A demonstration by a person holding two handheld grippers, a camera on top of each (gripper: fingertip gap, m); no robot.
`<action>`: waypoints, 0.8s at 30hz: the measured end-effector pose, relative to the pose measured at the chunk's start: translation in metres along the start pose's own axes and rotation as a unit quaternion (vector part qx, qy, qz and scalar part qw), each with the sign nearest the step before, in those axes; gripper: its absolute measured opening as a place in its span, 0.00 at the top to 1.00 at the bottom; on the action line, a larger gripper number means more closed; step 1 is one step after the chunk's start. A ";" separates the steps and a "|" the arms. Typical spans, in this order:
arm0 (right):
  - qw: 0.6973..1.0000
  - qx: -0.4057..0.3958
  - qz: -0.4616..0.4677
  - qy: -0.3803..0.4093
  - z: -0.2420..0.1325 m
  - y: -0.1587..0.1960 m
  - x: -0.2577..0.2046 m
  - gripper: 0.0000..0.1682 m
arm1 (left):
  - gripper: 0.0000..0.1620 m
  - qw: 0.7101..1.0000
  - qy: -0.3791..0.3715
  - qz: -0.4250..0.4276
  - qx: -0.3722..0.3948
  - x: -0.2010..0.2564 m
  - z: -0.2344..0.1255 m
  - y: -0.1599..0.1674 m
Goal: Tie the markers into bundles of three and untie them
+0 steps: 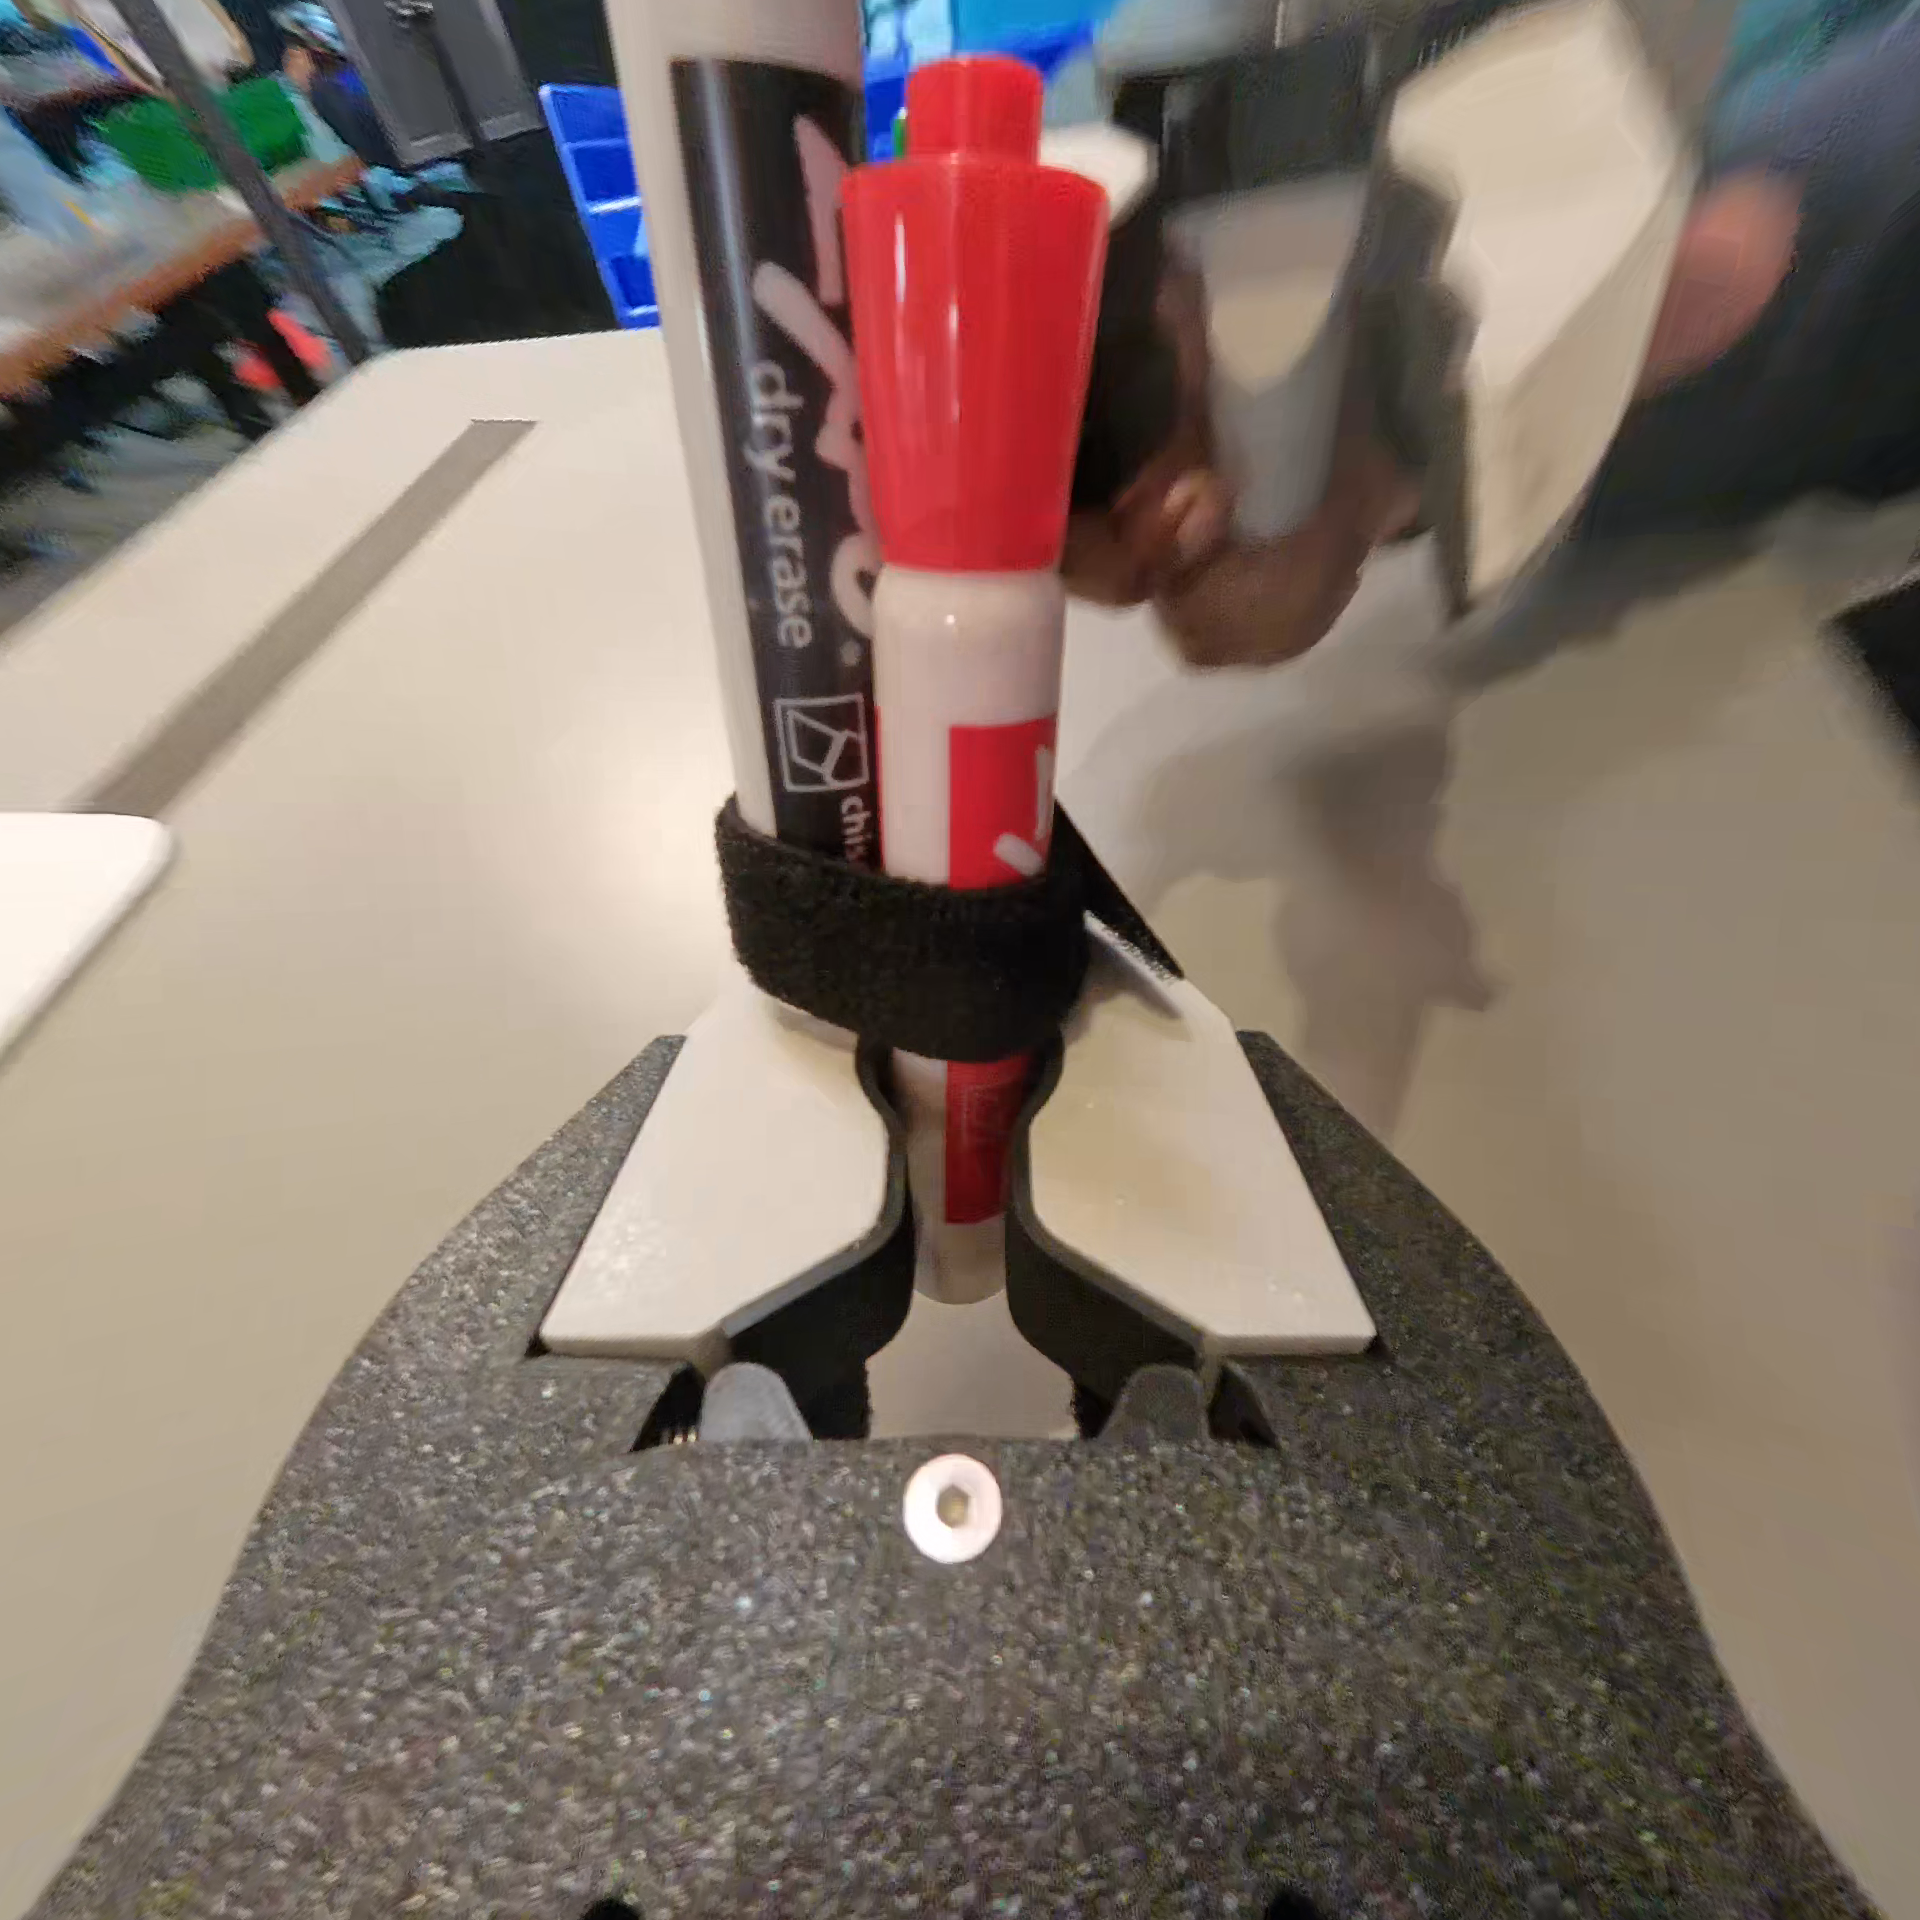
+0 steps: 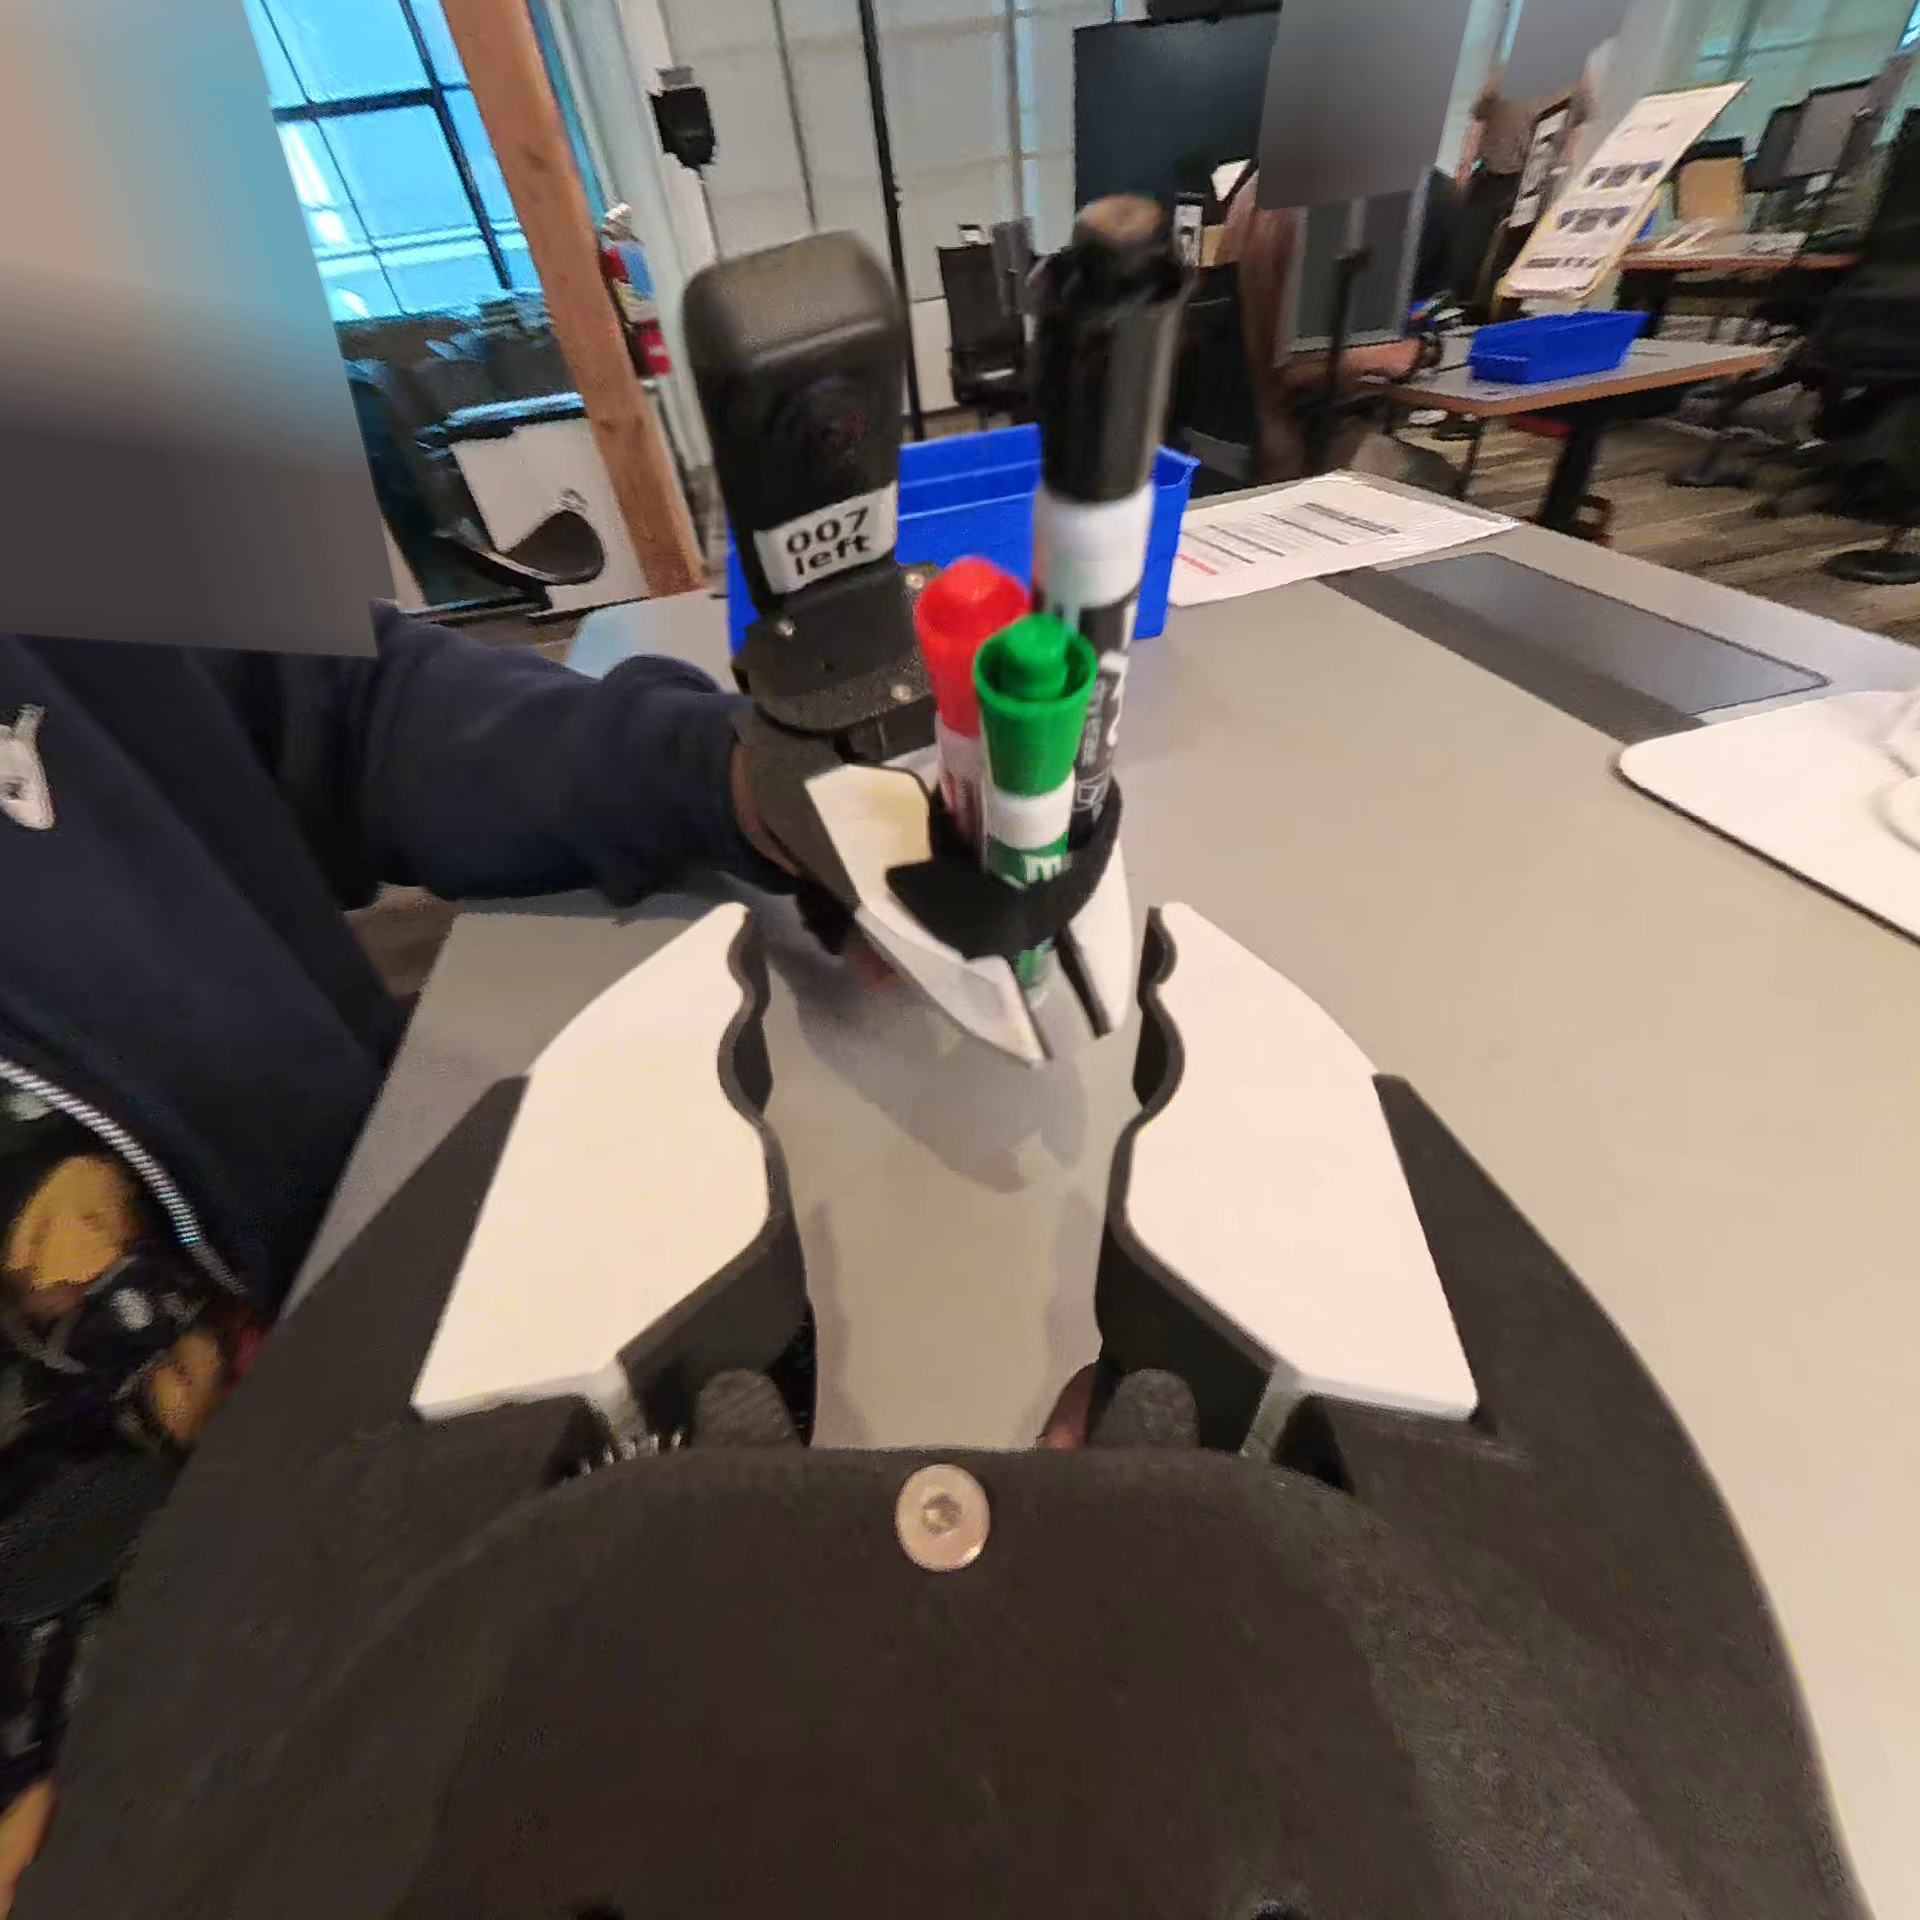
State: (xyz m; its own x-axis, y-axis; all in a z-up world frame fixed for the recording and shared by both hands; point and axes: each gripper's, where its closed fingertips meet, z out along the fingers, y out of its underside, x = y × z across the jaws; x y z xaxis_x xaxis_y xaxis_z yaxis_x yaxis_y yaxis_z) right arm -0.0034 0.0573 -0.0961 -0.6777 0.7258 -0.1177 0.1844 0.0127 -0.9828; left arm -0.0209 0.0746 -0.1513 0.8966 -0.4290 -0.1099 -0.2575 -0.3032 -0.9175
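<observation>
Markers stand upright as a bundle of three: a red marker [image 1: 971, 644], a green marker [image 2: 1029, 769] and a taller black marker [image 2: 1107, 436], bound low down by a black strap [image 1: 904, 935]. The left tool [image 1: 961, 1174] is clenched on the bundle's lower end, above the grey surface [image 1: 364, 1039]. The right tool [image 2: 951, 997] hangs just beside it, released, its fingers spread. A blue bin [image 2: 966, 499] sits behind.

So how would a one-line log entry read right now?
left gripper: shut on marker bundle | strap: wrapped | right gripper: open, empty, near bundle
</observation>
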 end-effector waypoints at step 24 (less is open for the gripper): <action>0.979 0.009 -0.190 0.077 0.003 -0.010 0.016 0.55 | 0.90 0.895 0.194 -0.369 0.156 0.017 -0.007 -0.045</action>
State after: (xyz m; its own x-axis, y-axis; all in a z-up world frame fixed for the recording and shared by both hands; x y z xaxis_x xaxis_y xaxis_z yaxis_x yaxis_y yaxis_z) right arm -0.0183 0.0667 -0.0885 -0.5797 0.7662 0.2773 -0.0729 0.2901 -0.9542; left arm 0.0035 0.0753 -0.1096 0.5726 -0.4917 0.6561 0.5208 -0.3999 -0.7542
